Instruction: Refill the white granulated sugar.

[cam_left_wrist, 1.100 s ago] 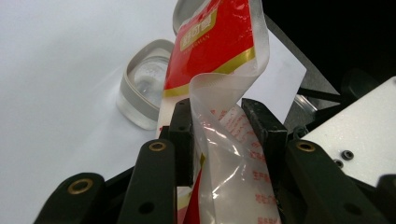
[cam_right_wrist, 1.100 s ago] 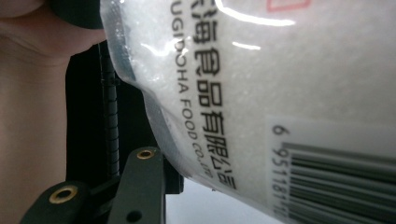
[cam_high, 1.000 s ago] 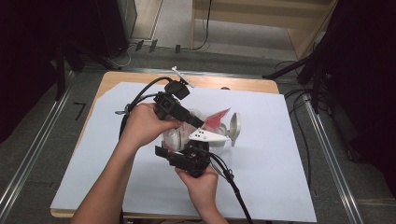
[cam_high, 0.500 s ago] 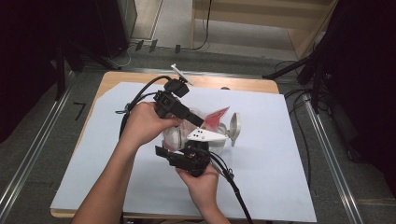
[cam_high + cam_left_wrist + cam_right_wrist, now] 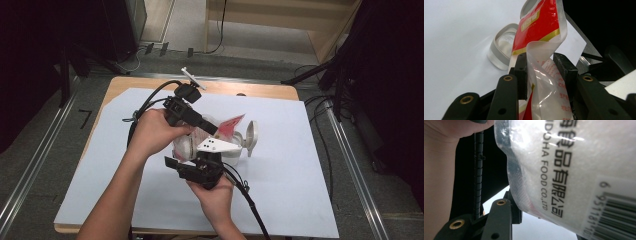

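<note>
Together both grippers' jaws clamp pouch (image 5: pixel 541 32).

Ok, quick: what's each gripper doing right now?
Left gripper: closed on the twisted top of the red-and-clear plastic food pouch.
Right gripper: holding the same pouch's white-filled lower part.

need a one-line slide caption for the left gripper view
Left gripper pinches the twisted clear top of a red-and-gold pouch above a white sheet, a clear container behind.
</note>
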Motion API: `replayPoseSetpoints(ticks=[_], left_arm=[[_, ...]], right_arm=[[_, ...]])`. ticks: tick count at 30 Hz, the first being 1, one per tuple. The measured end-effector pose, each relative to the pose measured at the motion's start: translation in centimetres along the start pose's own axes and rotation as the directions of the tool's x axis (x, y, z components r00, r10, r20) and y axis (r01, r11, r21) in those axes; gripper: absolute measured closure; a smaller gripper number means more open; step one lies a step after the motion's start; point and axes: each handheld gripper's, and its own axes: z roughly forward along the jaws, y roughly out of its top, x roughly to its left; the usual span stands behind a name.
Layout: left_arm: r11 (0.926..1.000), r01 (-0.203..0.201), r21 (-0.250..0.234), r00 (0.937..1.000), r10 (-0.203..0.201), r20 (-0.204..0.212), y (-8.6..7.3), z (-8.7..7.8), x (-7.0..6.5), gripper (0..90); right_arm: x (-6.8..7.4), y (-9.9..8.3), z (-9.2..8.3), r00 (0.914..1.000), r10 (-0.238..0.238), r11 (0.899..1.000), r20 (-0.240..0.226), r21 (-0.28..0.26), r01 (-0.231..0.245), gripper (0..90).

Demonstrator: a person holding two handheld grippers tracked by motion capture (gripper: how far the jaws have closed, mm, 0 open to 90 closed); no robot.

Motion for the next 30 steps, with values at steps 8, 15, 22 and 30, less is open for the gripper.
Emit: replayPoseSetpoints(ticks=[8, 15, 22, 30], left_arm=[[1.0, -0.006, -0.005, 1.0, 0.006, -0.004, -0.03, -0.06, -0.09, 66.8], [0.9999, -0.014, -0.007, 0.9999, 0.014, 0.0, -0.03, -0.15, -0.14, 66.4], [0.9992, -0.04, -0.003, 0.9992, 0.04, 0.008, -0.16, -0.3, -0.16, 67.1], [0.9999, 0.003, 0.016, 0.9998, -0.004, 0.021, -0.2, -0.1, 0.4, 66.5]], right_arm=[[0.11, 0.04, 0.06, 1.0, 0.001, 1.0, 0.001, 0.002, -0.001, 61.9], [0.29, 0.11, 0.03, 0.9998, -0.016, 1.0, 0.011, 0.007, 0.016, 62.4], [0.58, 0.12, 0.12, 0.9995, -0.025, 1.0, 0.019, 0.008, 0.025, 62.5], [0.73, 0.06, 0.33, 0.9994, -0.032, 0.999, 0.013, 0.018, 0.032, 62.8]])
